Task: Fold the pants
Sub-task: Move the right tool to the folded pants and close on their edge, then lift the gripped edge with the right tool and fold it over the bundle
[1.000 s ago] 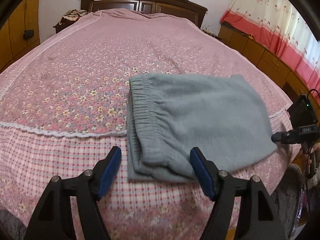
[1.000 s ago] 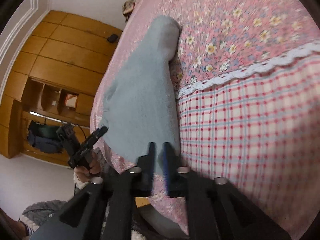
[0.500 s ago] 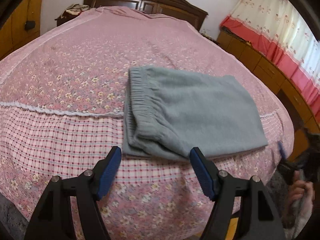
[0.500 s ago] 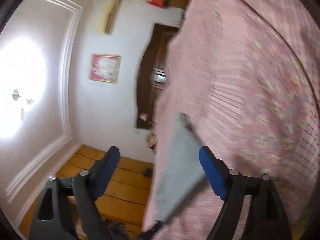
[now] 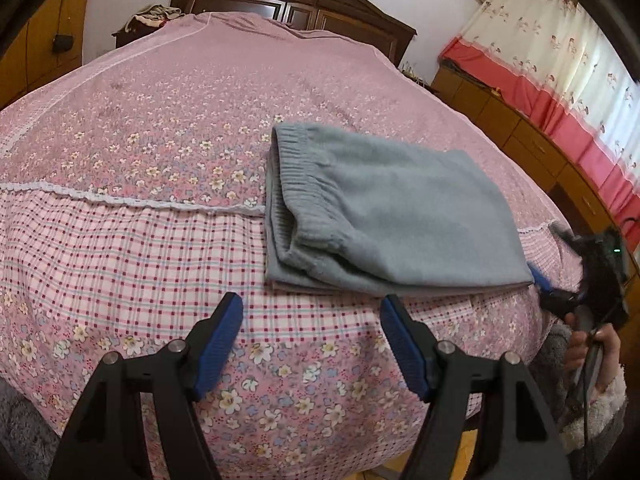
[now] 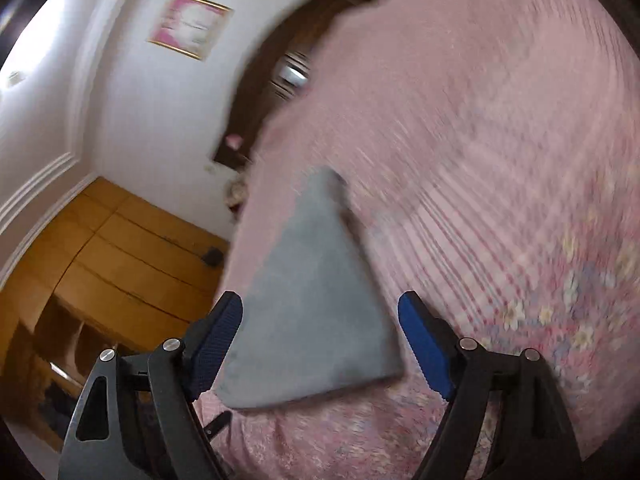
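1. The grey fleece pants point(image 5: 384, 216) lie folded into a compact rectangle on the near right part of the bed, straddling the white lace seam point(image 5: 132, 202) where the floral bedspread point(image 5: 192, 112) meets its checked border point(image 5: 132, 256). The ribbed elastic waistband point(image 5: 298, 184) faces left; the closed fold runs along the right edge.
2. Handling, as a judgement: the cloth looks thick, soft and limp, light to lift and not slippery. It would sag from a single pinch, so stacked layers could slide apart.
3. Best holds appear to be the two left corners by the waistband, or the near edge, pinching all layers together.
4. The left gripper point(image 5: 312, 344) hangs just near of the pants' near edge, fingers spread wide, holding nothing.
5. The right gripper point(image 6: 320, 340) is likewise wide open and empty, close to the pants' near right corner; its view is blurred.
6. Beyond stand a dark wooden headboard point(image 5: 288, 0) and red-and-cream curtains point(image 5: 560, 76).
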A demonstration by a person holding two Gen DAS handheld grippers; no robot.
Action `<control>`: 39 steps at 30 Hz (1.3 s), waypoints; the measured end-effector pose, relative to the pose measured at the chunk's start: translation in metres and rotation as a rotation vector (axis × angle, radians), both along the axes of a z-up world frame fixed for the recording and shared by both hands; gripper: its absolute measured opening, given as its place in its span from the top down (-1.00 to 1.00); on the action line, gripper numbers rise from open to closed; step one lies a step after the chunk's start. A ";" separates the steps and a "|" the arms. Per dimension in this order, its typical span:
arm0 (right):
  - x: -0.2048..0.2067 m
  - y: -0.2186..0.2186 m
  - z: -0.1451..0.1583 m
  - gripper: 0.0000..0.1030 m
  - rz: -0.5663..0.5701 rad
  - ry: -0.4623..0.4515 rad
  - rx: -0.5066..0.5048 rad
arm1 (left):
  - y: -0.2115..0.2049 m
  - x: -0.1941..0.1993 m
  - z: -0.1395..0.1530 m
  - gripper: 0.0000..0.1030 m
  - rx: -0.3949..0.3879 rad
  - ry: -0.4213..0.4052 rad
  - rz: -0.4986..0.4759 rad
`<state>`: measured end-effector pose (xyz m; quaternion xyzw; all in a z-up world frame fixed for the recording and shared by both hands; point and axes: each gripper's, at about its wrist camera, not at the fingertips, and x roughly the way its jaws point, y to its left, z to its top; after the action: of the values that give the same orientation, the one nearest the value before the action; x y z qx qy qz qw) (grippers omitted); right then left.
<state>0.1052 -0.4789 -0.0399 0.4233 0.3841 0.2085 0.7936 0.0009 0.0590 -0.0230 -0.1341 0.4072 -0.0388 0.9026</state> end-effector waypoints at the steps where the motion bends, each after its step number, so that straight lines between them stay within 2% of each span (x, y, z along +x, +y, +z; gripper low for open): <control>1: -0.005 -0.004 -0.005 -0.35 0.006 -0.012 0.008 | 0.000 0.000 0.001 -0.45 -0.001 0.000 0.000; 5: -0.022 -0.005 -0.018 -0.33 0.073 0.003 0.149 | 0.000 0.010 0.002 -0.45 -0.005 -0.001 0.000; 7: -0.028 0.001 -0.019 -0.33 0.092 -0.007 0.110 | -0.001 0.013 -0.002 -0.45 0.000 0.006 -0.002; 8: -0.033 0.002 -0.020 -0.33 0.085 -0.017 0.096 | -0.002 0.014 -0.004 -0.45 0.008 0.008 -0.005; 11: -0.031 0.005 -0.024 -0.34 0.040 -0.037 0.169 | -0.007 0.016 -0.005 -0.45 0.029 0.003 -0.015; 16: -0.013 0.023 -0.029 -0.34 -0.036 -0.097 0.216 | -0.014 0.015 -0.005 -0.45 0.045 0.003 -0.028; 19: -0.019 0.029 -0.034 -0.34 -0.083 -0.116 0.212 | -0.017 0.015 -0.006 -0.45 0.046 0.005 -0.031; 23: -0.019 0.042 -0.035 -0.34 -0.141 -0.107 0.173 | -0.030 0.017 -0.007 -0.45 0.065 0.010 -0.037; 25: -0.015 0.053 -0.030 -0.28 -0.156 -0.104 0.122 | -0.036 0.018 -0.006 -0.45 0.067 0.011 -0.043; 27: -0.015 0.058 -0.024 0.10 -0.146 -0.096 0.057 | -0.043 0.019 -0.006 -0.45 0.071 0.011 -0.052; 28: -0.015 0.060 -0.023 0.76 -0.135 -0.071 0.024 | -0.046 0.019 -0.005 -0.45 0.074 0.009 -0.056; 31: -0.016 0.060 -0.023 0.80 -0.128 -0.069 0.026 | -0.050 0.018 -0.005 -0.45 0.076 0.008 -0.066; 32: -0.018 0.063 -0.021 0.80 -0.125 -0.076 -0.001 | -0.051 0.018 -0.005 -0.45 0.075 0.008 -0.066; 39: -0.017 0.089 0.010 0.80 -0.105 -0.107 -0.298 | -0.036 0.011 -0.009 -0.45 0.065 0.014 -0.049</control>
<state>0.0886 -0.3901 -0.0299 0.3087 0.3456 0.1298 0.8766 0.0116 0.0228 -0.0320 -0.0951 0.4178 -0.0467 0.9024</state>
